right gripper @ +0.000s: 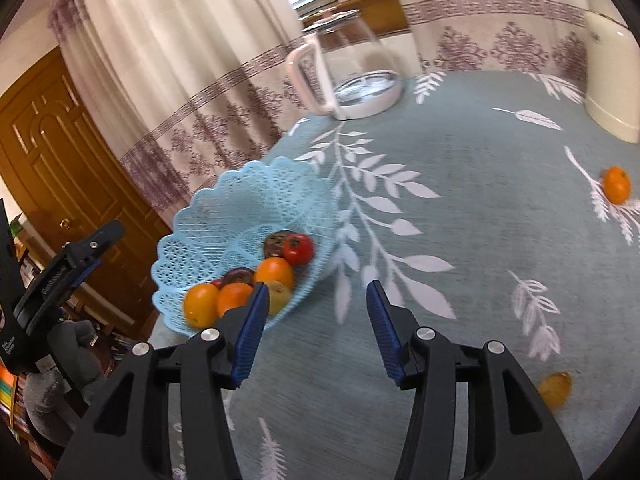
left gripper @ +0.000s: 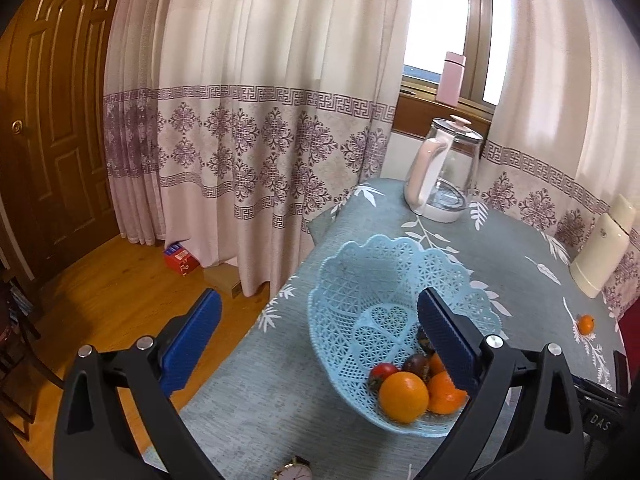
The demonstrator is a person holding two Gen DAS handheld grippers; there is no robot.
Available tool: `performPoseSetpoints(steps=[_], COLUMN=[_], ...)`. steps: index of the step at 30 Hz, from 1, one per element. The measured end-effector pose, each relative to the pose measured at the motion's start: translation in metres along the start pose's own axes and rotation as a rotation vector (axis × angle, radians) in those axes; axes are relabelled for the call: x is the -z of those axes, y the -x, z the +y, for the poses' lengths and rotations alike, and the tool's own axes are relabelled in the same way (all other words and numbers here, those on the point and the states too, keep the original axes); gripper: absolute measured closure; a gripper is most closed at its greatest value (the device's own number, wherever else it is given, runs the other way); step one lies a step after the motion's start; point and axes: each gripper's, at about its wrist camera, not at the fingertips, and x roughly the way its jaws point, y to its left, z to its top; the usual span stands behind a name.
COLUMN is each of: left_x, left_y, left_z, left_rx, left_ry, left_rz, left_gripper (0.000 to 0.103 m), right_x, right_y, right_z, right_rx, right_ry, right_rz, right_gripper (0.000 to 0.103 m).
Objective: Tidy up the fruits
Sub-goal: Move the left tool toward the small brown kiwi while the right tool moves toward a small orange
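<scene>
Left wrist view: gripper's outlook over the near table edge.
Left gripper point(left gripper: 318, 318): fingers spread wide and empty; the right blue pad point(left gripper: 442, 338) overlaps the basket in the picture, whether it touches cannot be told.
Fruit basket point(left gripper: 372, 280): pale blue lattice plastic, scalloped rim, tilted on the tablecloth point(left gripper: 280, 408).
Basket contents: large orange point(left gripper: 403, 397) at the front, a second orange point(left gripper: 445, 394) behind the pad, a red fruit point(left gripper: 383, 372) and a dark fruit point(left gripper: 416, 364).
Stray tangerine point(left gripper: 585, 324): alone on the cloth, well apart from the basket, to the right.
Background: glass kettle point(left gripper: 444, 172) at the far table edge, cream flask point(left gripper: 604, 252) at right, wristwatch point(left gripper: 292, 472) at the bottom edge, patterned curtain point(left gripper: 240, 140), wooden door point(left gripper: 56, 120).

Right wrist view: outlook across the table from the other side.
Right gripper point(right gripper: 318, 286): fingers parted, nothing between them, bare cloth in the gap.
Basket point(right gripper: 224, 216): left of the fingers, fruit gathered at its low side, including a red fruit point(right gripper: 298, 249) and oranges point(right gripper: 275, 273).
Loose fruit: tangerine point(right gripper: 616, 185) far right; a yellow fruit point(right gripper: 554, 388), blurred, beside the right finger arm.
Left gripper point(right gripper: 60, 276): seen at the left border; finger state cannot be told in this view.
</scene>
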Motion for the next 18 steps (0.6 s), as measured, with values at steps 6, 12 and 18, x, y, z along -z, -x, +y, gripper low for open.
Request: performPoseSetpoints(steps=[6, 12, 18], left_x=[0.003, 0.01, 0.016], left_y=[0.003, 0.01, 0.018], left_z=[-0.018, -0.042, -0.066], left_rx=[0.039, 0.086, 0.123], left_ry=[-0.036, -0.106, -0.149], left_rz=[0.0, 0.001, -0.011], left_gripper=[0.003, 0.003, 0.003], right_x=[0.007, 0.014, 0.022], right_y=[0.014, 0.029, 0.047], right_z=[-0.034, -0.068, -0.102], right_rx=[0.063, 0.123, 0.181], right_ry=[-0.063, -0.127, -0.191], right_rz=[-0.013, -0.037, -0.067], right_gripper=[0.051, 0.051, 0.051])
